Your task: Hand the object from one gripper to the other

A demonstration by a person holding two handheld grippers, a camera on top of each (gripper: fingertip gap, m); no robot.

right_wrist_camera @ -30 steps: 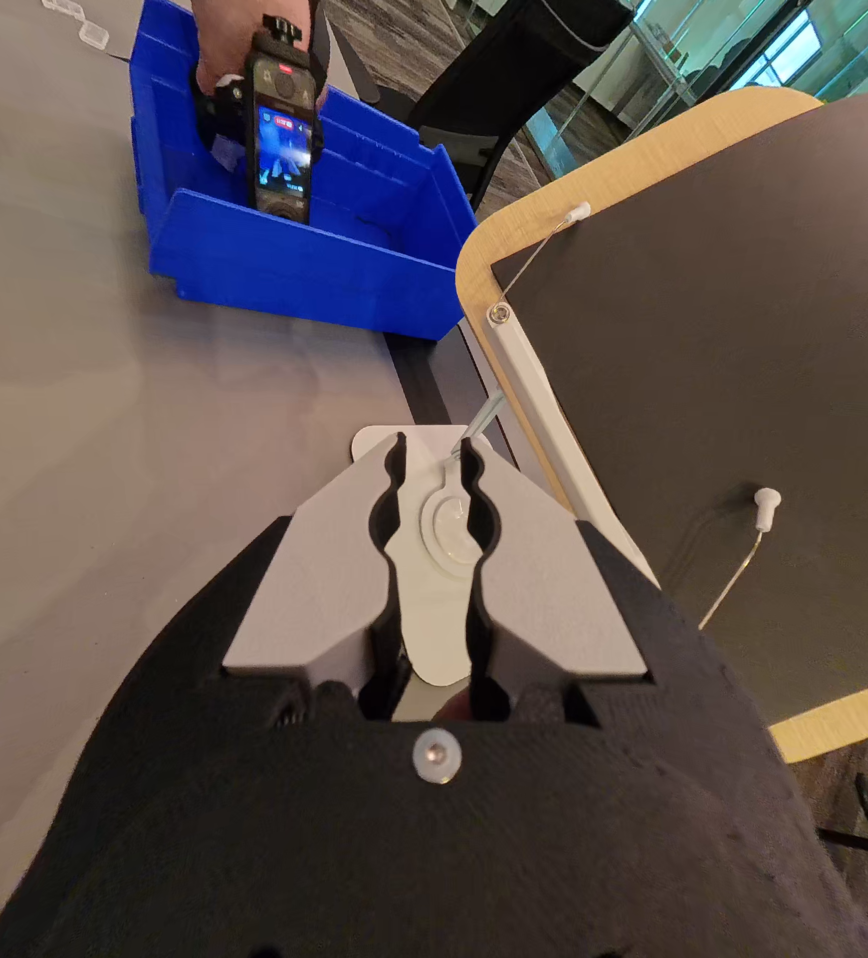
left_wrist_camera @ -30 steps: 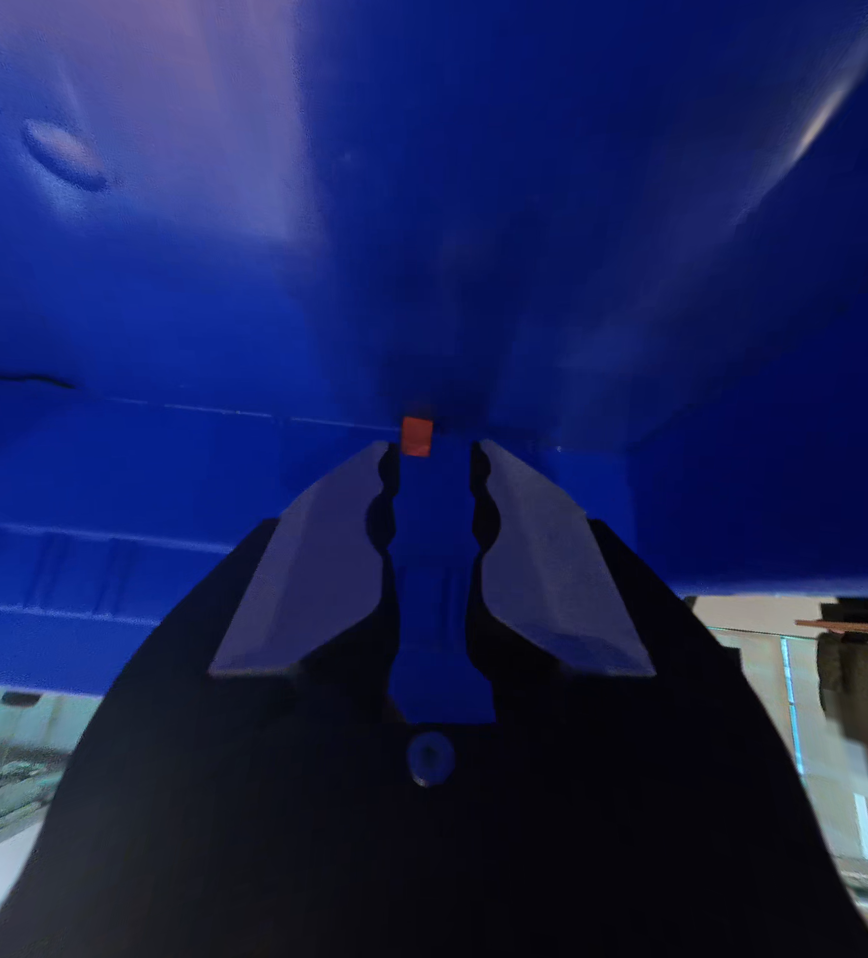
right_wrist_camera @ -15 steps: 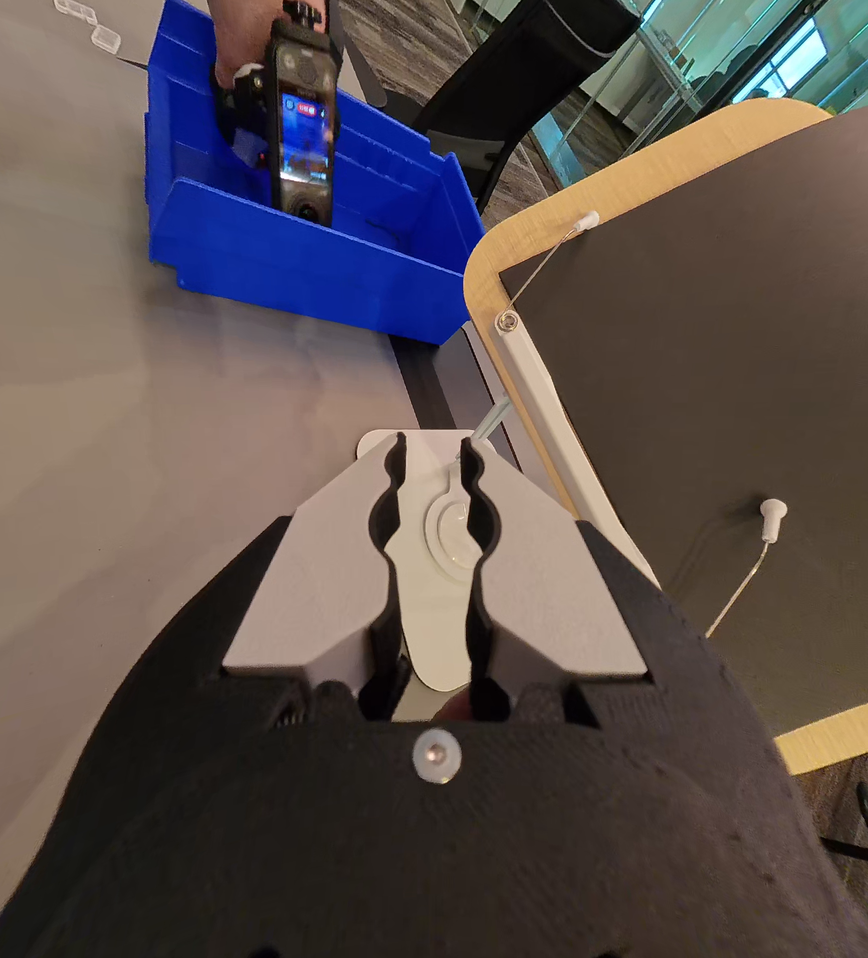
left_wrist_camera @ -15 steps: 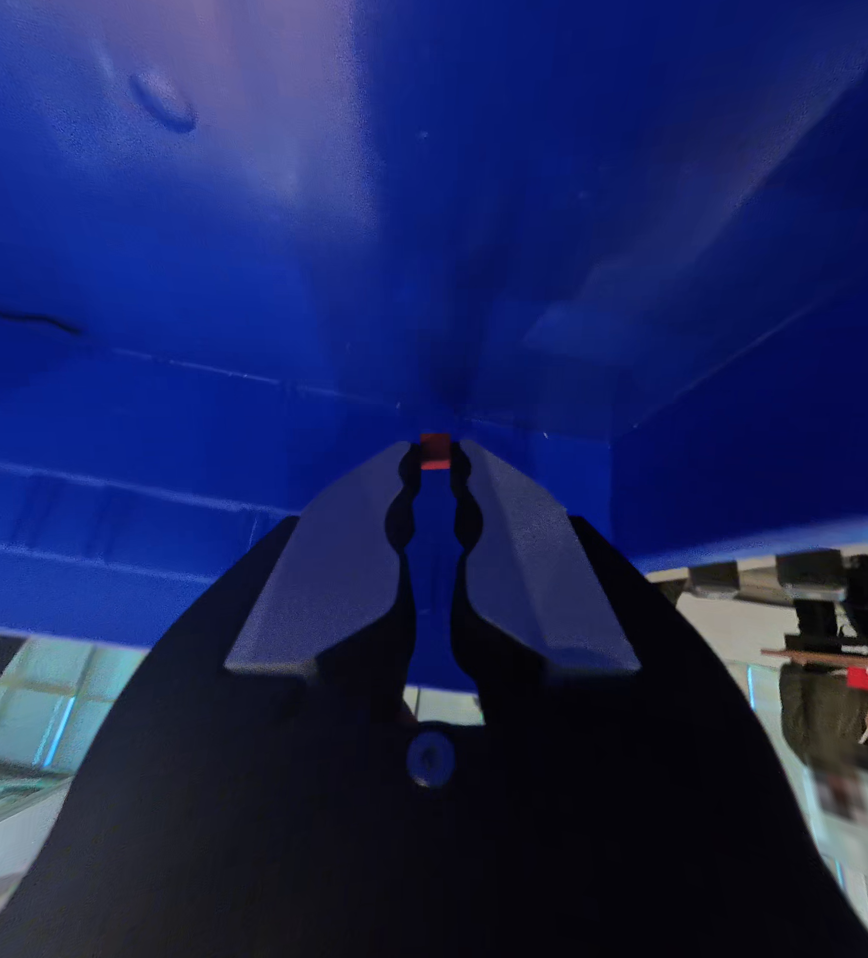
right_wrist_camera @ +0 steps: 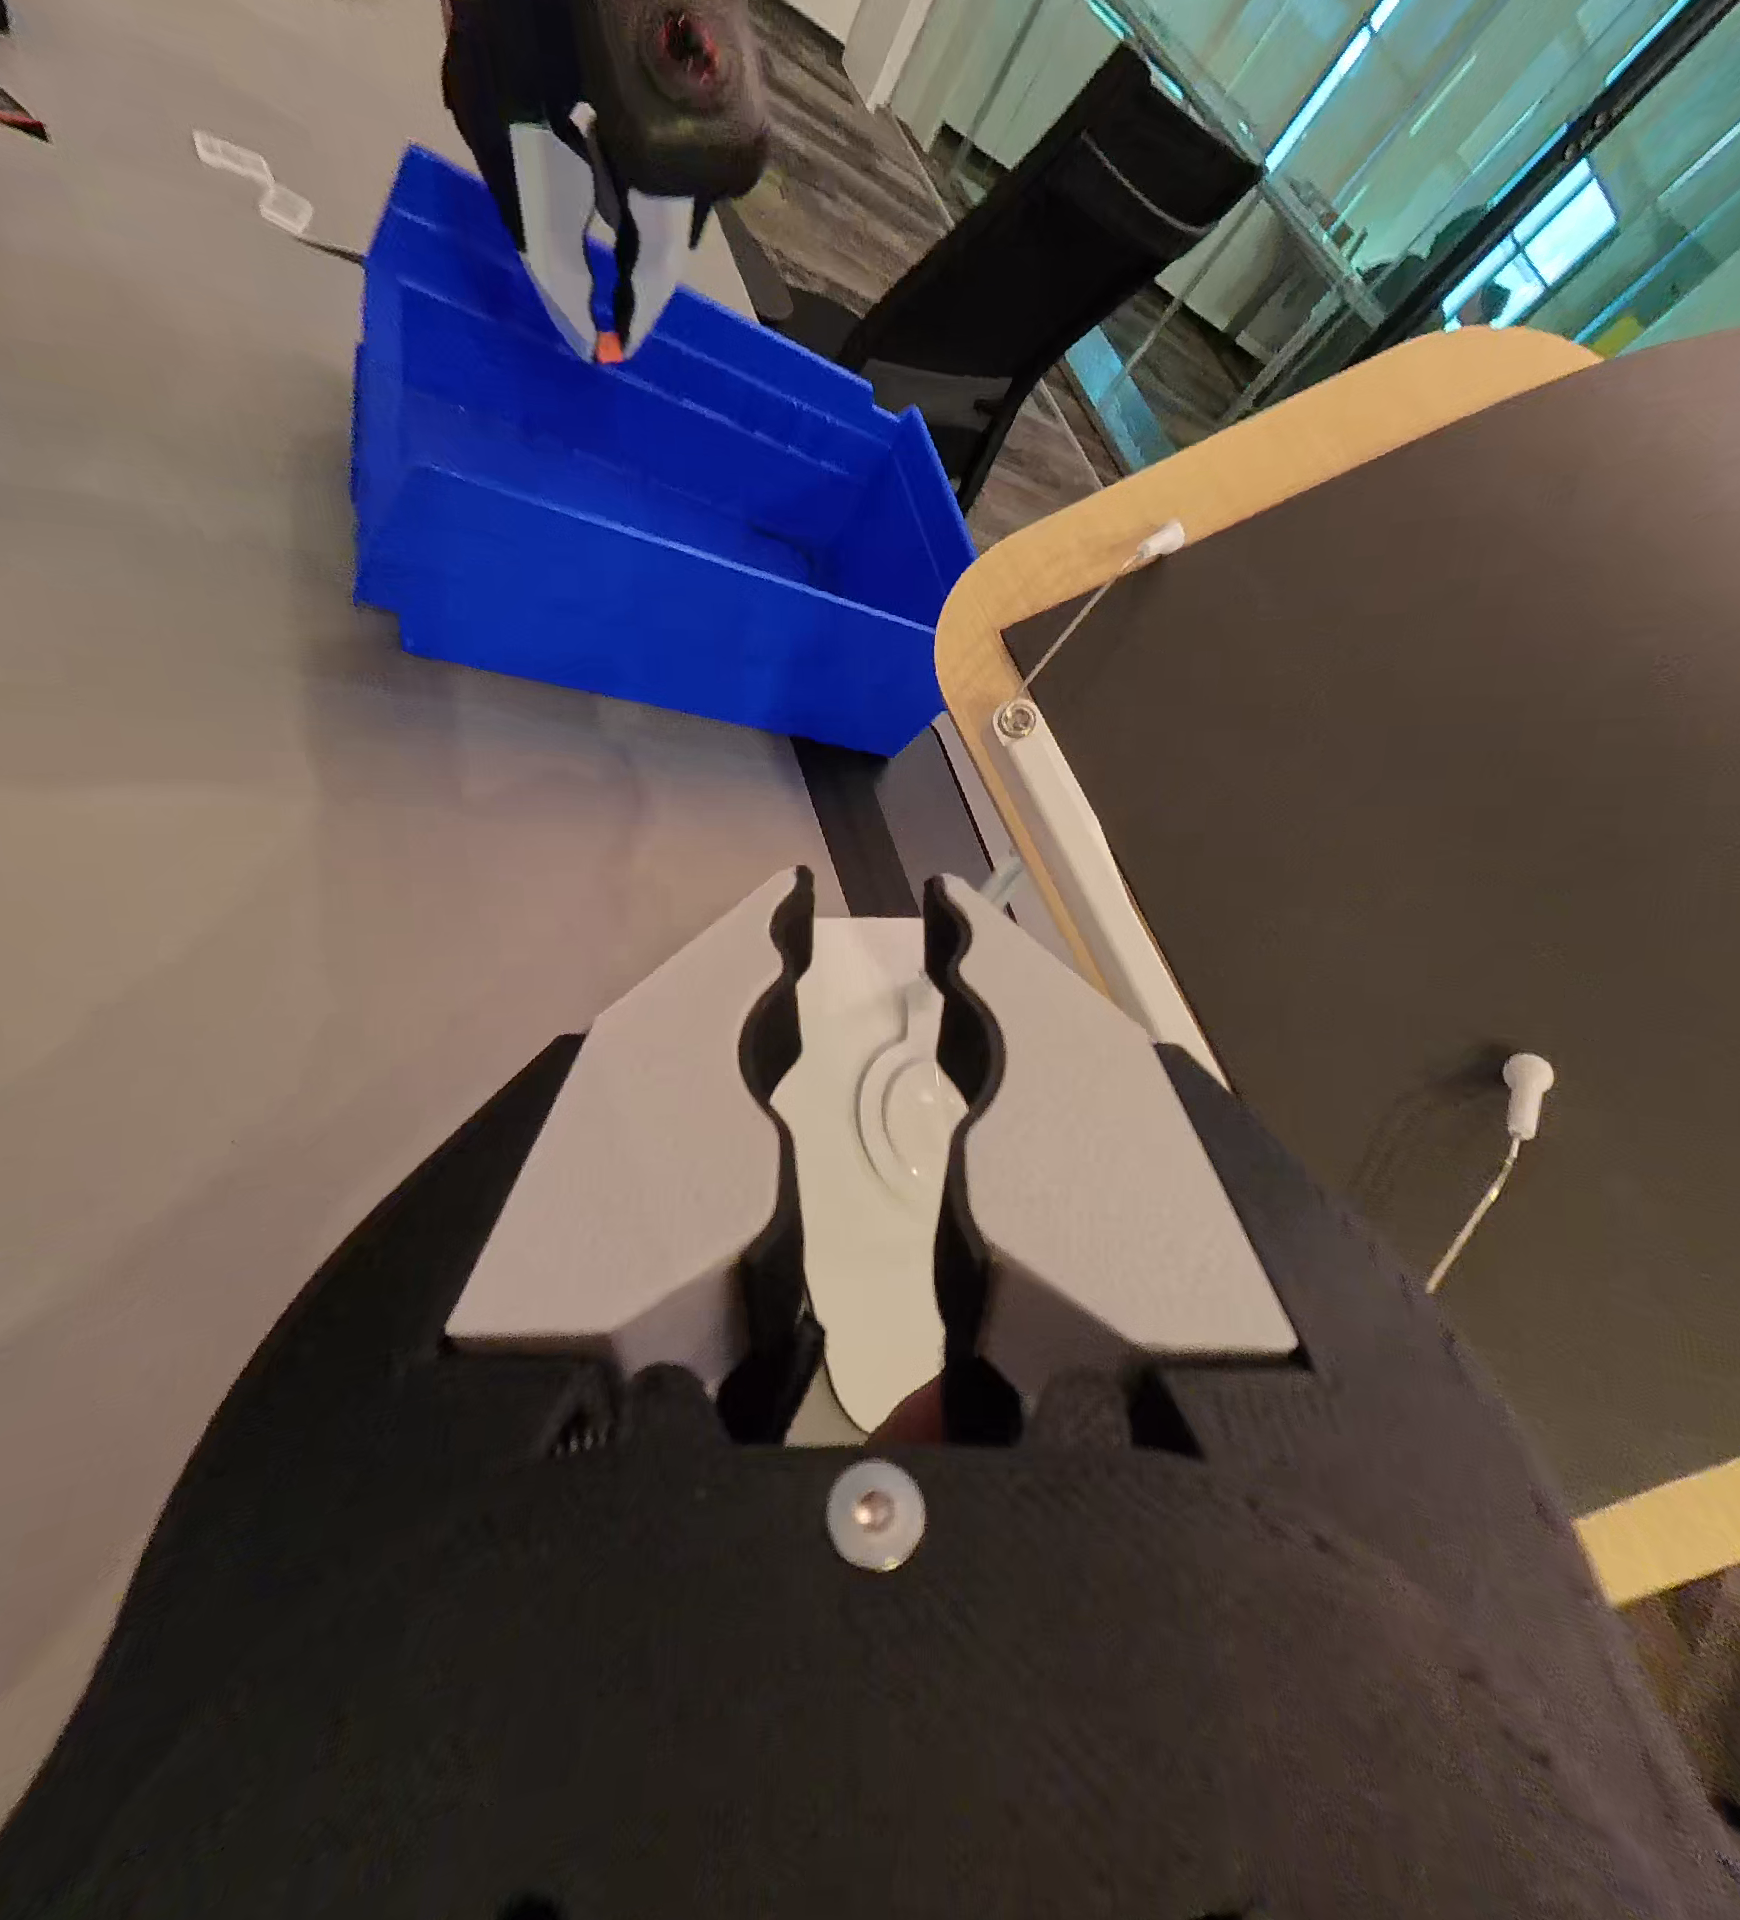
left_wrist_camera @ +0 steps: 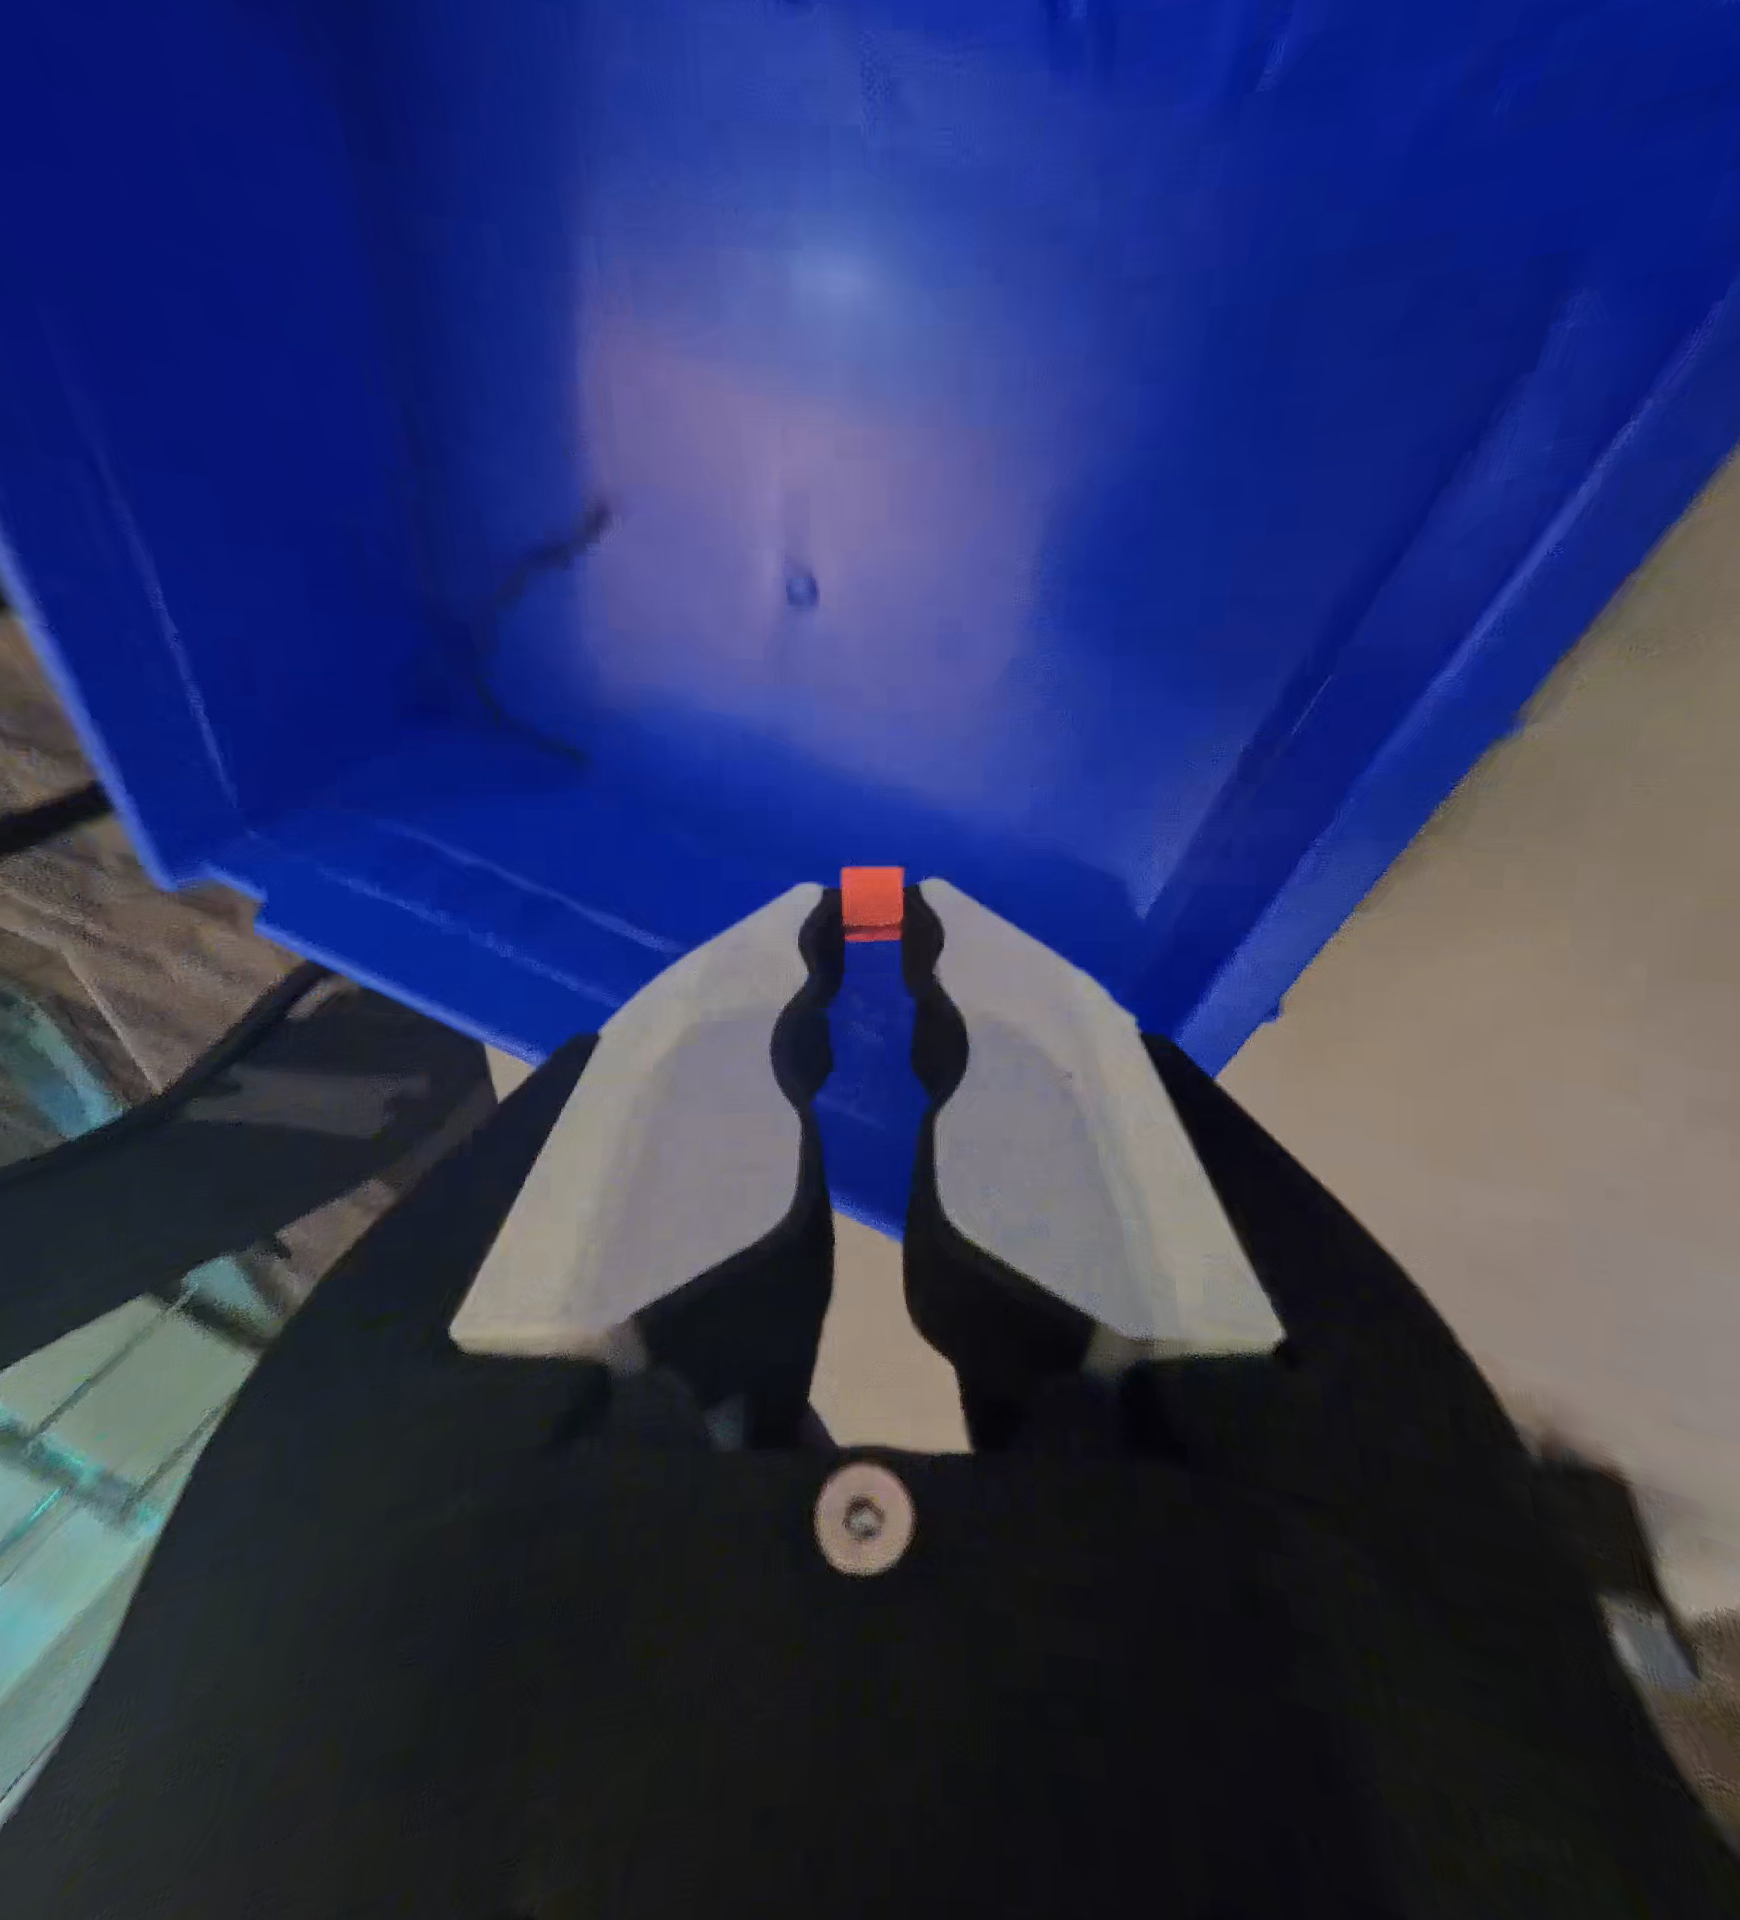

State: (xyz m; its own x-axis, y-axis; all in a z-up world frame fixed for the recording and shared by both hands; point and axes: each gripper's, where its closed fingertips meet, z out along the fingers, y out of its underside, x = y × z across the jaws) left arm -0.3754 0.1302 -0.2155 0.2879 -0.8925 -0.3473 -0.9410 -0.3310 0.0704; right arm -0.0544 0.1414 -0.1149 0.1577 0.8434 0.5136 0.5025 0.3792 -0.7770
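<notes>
While the left gripper (left_wrist_camera: 871,899) is pinching the small orange block (left_wrist_camera: 870,903) at its fingertips above the blue bin (right_wrist_camera: 658,582), the right gripper (right_wrist_camera: 866,894) is waiting well apart, parted and empty, so the handover itself is not yet happening.

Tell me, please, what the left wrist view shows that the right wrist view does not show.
Only the left wrist view shows the scuffed floor inside the blue plastic bin and a close look at the small orange cube pinched at the tips of the left gripper.

Only the right wrist view shows the open right gripper above a white flat plate, a dark panel with a light wooden edge, and the grey tabletop.

Both show the bin, the cube and the left gripper.
</notes>
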